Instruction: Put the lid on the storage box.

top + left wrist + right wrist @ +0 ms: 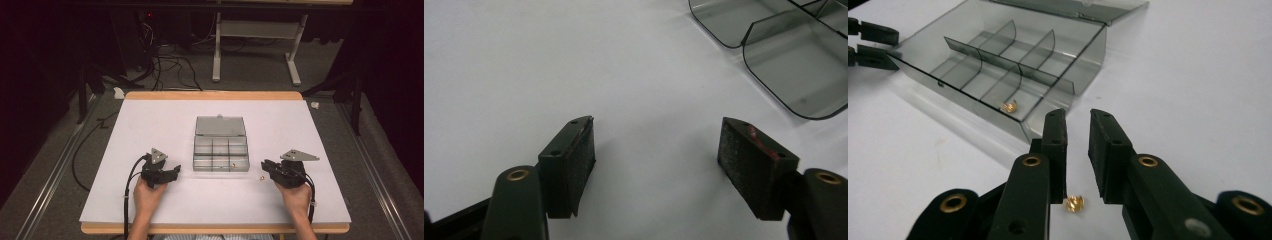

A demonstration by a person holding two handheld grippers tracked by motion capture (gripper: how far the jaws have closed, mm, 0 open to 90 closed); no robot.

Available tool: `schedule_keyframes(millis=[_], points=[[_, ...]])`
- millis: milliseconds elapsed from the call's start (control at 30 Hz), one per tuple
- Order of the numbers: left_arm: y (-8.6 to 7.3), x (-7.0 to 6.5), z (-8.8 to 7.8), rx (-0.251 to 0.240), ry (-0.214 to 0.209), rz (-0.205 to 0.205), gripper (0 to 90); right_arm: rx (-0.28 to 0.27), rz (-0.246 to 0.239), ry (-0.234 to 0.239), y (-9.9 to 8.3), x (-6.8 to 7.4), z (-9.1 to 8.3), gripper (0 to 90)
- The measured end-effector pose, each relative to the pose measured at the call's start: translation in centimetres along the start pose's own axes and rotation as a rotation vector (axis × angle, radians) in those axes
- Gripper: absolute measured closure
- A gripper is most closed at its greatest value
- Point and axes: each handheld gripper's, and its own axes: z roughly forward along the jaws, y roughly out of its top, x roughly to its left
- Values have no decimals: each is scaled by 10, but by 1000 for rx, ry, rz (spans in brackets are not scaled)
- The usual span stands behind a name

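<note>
Tabletop (pixel 150 125): white sheet over a wooden board, its edge showing front and back
Organizer box (pixel 220 148): lies mid-tabletop, clear, lid open
Brass piece (pixel 261 177): loose on the white, just beside the box's near right corner

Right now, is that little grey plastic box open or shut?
Open: the box has its lid folded back flat on the table, with the compartments uncovered.

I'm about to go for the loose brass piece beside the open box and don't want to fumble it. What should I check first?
1. Brass piece lies free on the table: ok.
2. Right tool empty, narrow gap between jaws: ok.
3. Piece centred between its jaws: not ok, it sits near the left one.
4. Compartment box lid open: ok.
5. Left tool open, clear of box: ok.
6. Gap wide enough for the piece: cannot tell.
</note>
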Motion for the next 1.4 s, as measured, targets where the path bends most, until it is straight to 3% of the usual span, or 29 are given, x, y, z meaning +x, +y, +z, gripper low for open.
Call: schedule_keyframes(millis=[233,500,700,800,1067,1400], points=[[0,0,0,0,1,2,310,26,17,-17,-12,-3,-3,787],[0,0,0,0,3,4,310,21,28,-44,-21,-5,-4,791],[0,-1,0,1,5,4,310,50,46,-32,-27,-7,2,794],[0,-1,0,1,5,4,310,67,25,-51,-29,-5,5,798],[0,-1,0,0,5,4,310,81,6,-42,-27,-1,13,814],[0,-1,0,-1,5,5,310,110,20,-39,-28,-2,21,826]])
